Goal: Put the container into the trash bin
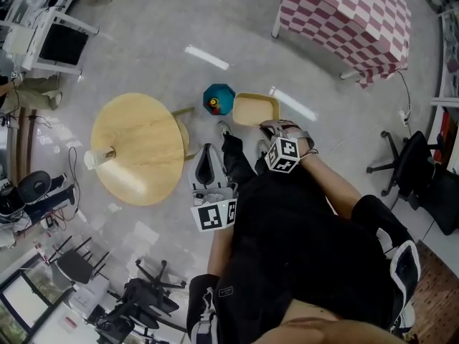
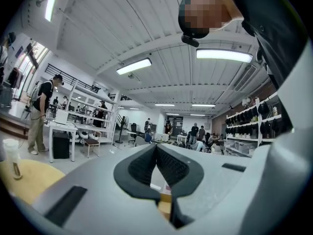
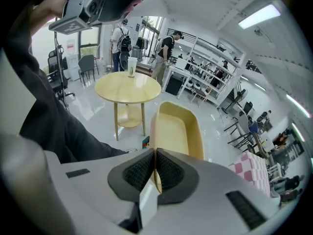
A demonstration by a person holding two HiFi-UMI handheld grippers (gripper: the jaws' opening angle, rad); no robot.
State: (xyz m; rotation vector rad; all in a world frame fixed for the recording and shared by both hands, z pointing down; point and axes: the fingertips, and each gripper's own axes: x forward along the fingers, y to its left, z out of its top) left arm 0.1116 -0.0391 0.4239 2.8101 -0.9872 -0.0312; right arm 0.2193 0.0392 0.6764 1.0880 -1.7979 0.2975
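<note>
A pale yellow container point(image 1: 254, 109) hangs above the floor, with my right gripper point(image 1: 278, 129) shut on its near rim. In the right gripper view the pads point(image 3: 168, 170) pinch the container's point(image 3: 177, 130) edge, and it tilts away and downward. The teal trash bin point(image 1: 219, 97) stands on the floor just left of the container, with small coloured items inside. My left gripper point(image 1: 207, 165) is held level over the floor beside the round table. Its jaws point(image 2: 156, 148) are shut with nothing between them.
A round wooden table point(image 1: 138, 147) with a cup point(image 1: 94, 159) stands to the left. A table with a red-checked cloth point(image 1: 351, 13) is at the far right. Office chairs point(image 1: 412, 167) stand at the right and at the lower left point(image 1: 143, 296). People stand by shelves point(image 2: 41, 114) in the background.
</note>
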